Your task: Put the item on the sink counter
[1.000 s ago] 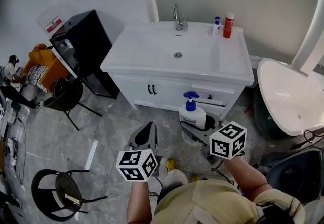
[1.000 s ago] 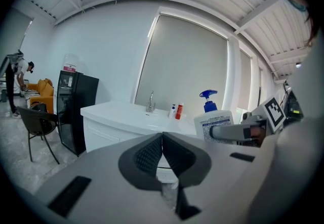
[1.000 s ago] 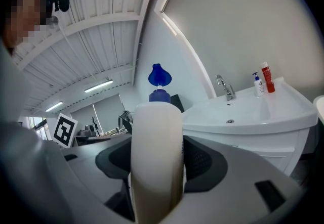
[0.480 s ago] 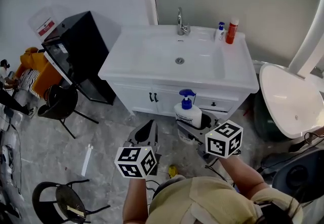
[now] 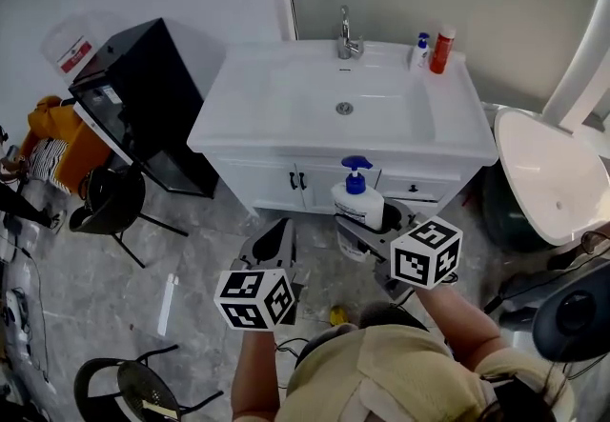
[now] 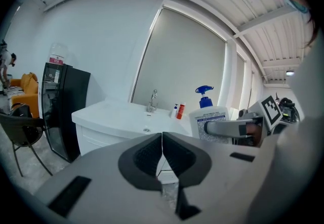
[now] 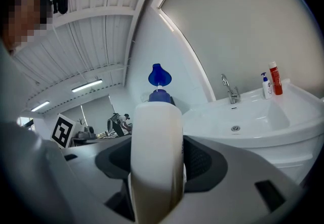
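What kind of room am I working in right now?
Likely a bathroom mock-up inside a larger open space: a white sink vanity with a faucet, what looks like a freestanding tub to its right, yet a black cabinet and chairs stand to its left.

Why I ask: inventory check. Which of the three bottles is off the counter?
The big white blue-pump bottle, clamped in the right hand-held gripper; the small white bottle and the red bottle stand on the sink counter.
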Demonstrator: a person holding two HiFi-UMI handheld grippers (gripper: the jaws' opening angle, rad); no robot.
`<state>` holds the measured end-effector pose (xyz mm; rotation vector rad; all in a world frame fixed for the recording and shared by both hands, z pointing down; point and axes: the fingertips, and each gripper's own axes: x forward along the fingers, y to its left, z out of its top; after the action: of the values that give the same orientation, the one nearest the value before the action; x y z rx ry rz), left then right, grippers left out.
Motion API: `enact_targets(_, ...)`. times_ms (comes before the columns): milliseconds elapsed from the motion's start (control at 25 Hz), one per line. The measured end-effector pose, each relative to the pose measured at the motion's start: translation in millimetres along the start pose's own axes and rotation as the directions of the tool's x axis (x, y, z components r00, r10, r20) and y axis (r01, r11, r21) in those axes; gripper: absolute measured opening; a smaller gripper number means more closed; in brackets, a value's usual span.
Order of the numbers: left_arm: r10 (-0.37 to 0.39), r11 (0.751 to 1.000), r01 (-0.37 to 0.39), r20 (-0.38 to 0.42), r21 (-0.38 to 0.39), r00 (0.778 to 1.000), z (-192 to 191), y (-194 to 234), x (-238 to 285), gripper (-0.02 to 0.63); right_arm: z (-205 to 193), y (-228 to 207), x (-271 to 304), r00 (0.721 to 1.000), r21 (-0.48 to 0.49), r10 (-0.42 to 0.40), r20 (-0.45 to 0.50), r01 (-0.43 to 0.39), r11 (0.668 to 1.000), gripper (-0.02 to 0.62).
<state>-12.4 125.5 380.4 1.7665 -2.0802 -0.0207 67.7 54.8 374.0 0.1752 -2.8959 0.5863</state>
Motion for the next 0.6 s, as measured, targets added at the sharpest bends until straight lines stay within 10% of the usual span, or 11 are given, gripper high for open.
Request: enact_targets(600, -0.014, 1.0, 0.014, 0.02, -0.021, 1.0, 13, 37, 17, 0.038, 10, -2, 42, 0.999, -0.077, -0.037, -0.021, 0.035, 0.996, 0.279)
